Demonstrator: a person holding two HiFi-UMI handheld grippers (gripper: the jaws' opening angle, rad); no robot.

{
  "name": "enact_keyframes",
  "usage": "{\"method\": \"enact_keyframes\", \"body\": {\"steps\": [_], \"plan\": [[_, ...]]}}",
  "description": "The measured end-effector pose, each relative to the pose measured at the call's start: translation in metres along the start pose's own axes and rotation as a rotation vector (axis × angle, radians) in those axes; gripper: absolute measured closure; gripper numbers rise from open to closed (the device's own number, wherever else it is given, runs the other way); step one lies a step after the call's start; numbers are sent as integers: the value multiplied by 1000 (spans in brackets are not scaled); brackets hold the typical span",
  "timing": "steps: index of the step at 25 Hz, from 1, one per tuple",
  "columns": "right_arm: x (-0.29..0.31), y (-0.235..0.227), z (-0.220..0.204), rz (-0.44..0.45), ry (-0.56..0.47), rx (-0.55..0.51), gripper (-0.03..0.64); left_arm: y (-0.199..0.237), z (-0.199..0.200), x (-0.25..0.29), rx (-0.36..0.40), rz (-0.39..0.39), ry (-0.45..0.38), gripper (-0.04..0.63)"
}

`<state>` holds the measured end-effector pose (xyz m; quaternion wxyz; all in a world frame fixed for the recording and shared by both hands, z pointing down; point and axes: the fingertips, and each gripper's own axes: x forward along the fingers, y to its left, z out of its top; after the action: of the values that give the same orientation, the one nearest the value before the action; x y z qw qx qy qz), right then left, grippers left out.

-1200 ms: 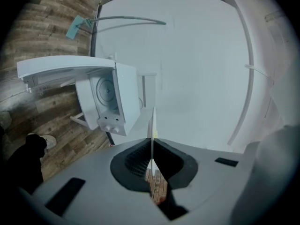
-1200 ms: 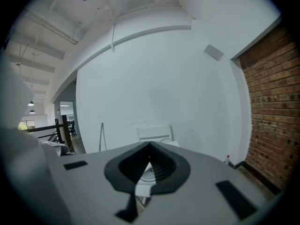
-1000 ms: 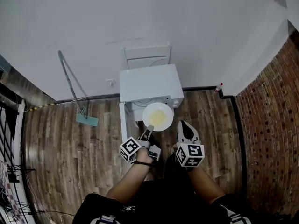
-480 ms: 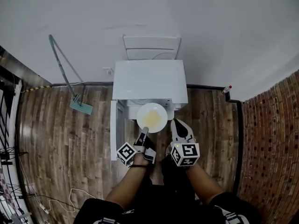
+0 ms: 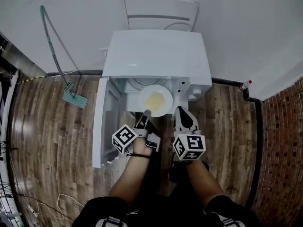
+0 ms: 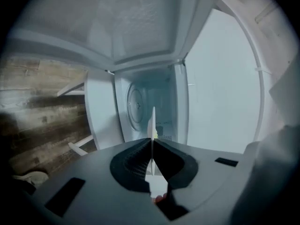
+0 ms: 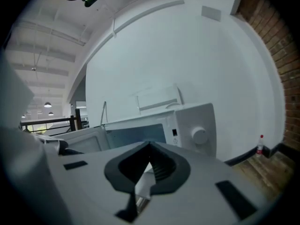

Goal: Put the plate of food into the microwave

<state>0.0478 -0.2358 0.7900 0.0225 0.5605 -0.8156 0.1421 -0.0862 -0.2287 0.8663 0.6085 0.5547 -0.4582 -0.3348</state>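
Note:
The white plate (image 5: 155, 100) with yellow food sits level at the mouth of the open white microwave (image 5: 156, 51). My left gripper (image 5: 145, 114) is shut on the plate's near rim. In the left gripper view the plate (image 6: 153, 125) shows edge-on between the closed jaws of the left gripper (image 6: 152, 146), with the glass turntable (image 6: 135, 108) straight ahead in the cavity. My right gripper (image 5: 182, 113) hovers just right of the plate, shut and holding nothing. In the right gripper view the right gripper (image 7: 149, 159) points past the microwave's control knob (image 7: 199, 136).
The microwave door (image 5: 98, 124) swings out to the left, over the wooden floor. A mop (image 5: 57, 56) leans on the white wall at the left. A red-capped bottle (image 5: 245, 85) stands by the baseboard at the right, near the brick wall (image 5: 284, 145). Cables (image 5: 33, 207) lie at the lower left.
I have come closer to the microwave. The plate, still held by the left gripper, has moved forward to the cavity opening. The right gripper travelled alongside it.

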Motion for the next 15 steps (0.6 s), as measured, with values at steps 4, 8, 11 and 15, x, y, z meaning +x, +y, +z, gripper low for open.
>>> {"method": "enact_keyframes", "body": {"steps": [4,8,11,15], "plan": [[21,2,-30,27,-84,8,604,25,12,32,-12,-106,17,581],[19,2,-53,24,-102,15,604,42,25,47,10,-131,10,580],[16,4,-47,19,-128,57,604,37,42,60,28,-148,-18,580],[9,8,-61,-11,-107,33,604,32,60,72,24,-140,-22,580]]}}
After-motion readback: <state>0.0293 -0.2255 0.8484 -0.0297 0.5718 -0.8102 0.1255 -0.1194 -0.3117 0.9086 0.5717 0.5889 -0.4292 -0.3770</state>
